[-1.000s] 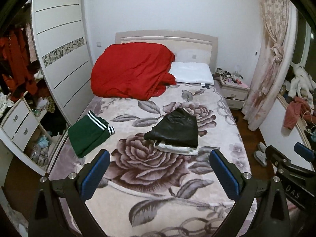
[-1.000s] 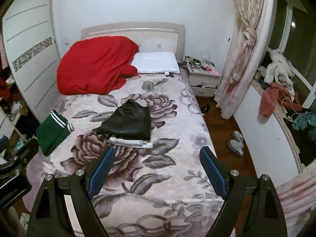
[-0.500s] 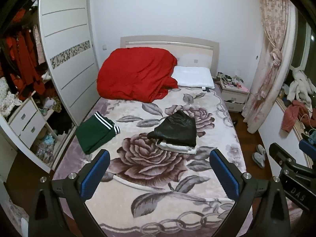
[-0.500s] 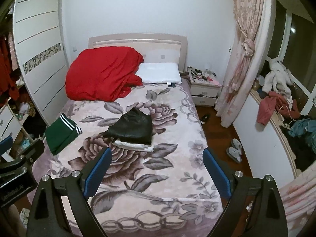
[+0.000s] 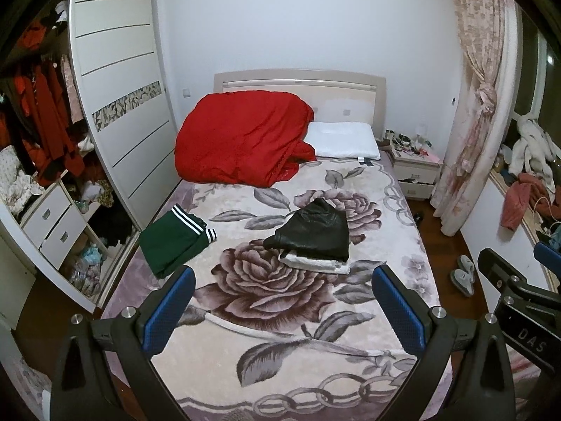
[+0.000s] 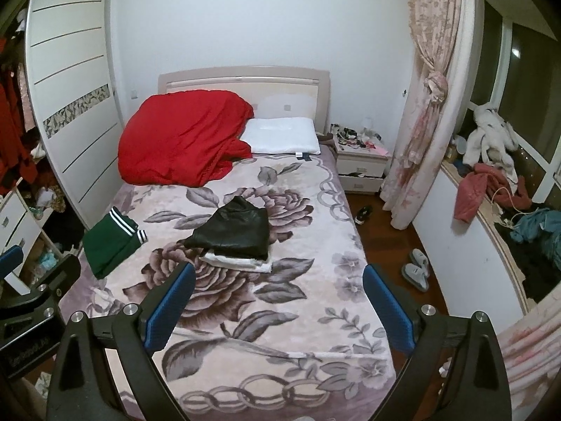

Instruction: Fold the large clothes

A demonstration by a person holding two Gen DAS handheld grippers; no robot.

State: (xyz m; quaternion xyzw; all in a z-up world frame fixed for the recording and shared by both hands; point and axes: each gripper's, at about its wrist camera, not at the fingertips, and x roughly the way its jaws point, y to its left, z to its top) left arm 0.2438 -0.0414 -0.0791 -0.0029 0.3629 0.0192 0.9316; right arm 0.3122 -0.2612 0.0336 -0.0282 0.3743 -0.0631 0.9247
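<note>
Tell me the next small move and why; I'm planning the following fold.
Probably turn toward an unfolded garment: both the left gripper and right gripper are open and empty, and the green garment and black garment already lie folded on the bed.

I've pulled both claws back and up from the bed, so more of the room shows. My right claw has just been opening wider, nothing between its pads.
</note>
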